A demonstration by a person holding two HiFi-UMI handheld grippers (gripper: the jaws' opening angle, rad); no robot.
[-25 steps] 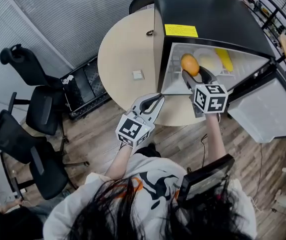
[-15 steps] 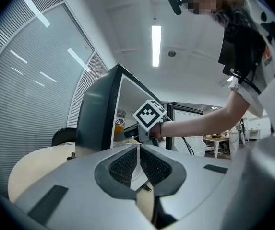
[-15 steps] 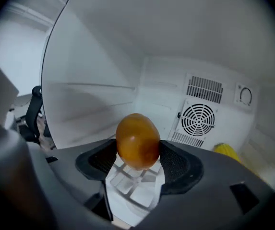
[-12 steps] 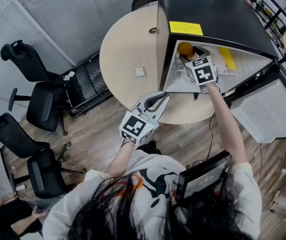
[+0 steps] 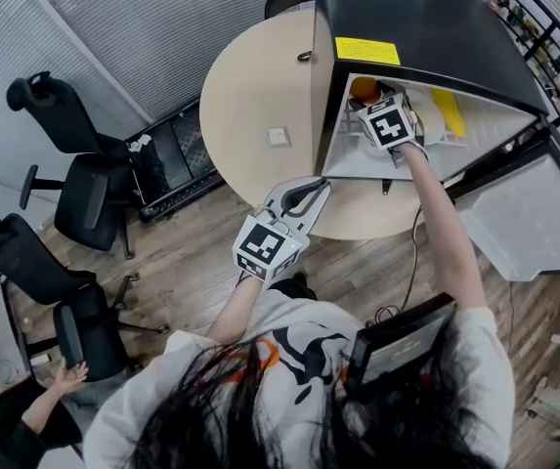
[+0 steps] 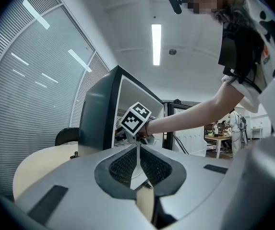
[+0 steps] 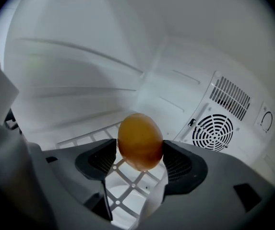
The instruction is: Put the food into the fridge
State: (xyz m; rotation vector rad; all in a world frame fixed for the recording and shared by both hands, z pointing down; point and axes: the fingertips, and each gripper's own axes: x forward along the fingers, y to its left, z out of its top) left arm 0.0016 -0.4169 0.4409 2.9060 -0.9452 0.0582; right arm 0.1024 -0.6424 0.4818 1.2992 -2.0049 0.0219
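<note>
Evidently the step in hand was setting the orange (image 7: pixel 140 140) down inside the fridge (image 5: pixel 407 18). The right gripper (image 7: pixel 138 159) held it across its middle, jaws spread wide and one pad pressed on each side, over the white wire shelf (image 7: pixel 123 176), with the round fan vent (image 7: pixel 213 132) on the rear wall beyond. To do it well, I judged, the fruit should be lowered until its underside rested on the bars before the jaws let go, because a round fruit dropped from above would likely roll on the open grid. The release should be slow, and the gripper should back straight out so that neither pad nudged the fruit. From the head view the orange (image 5: pixel 363 88) sat at the left rear of the cavity, just ahead of the right gripper (image 5: pixel 369 98). The left gripper (image 5: pixel 304 198) hung idle by the edge of the round table (image 5: pixel 250 96), its jaws drawn together on nothing. Compared with a second before, the right gripper had travelled from the fridge's mouth deep into the compartment and rolled, carrying the orange with it, while the left gripper had kept its place.
</note>
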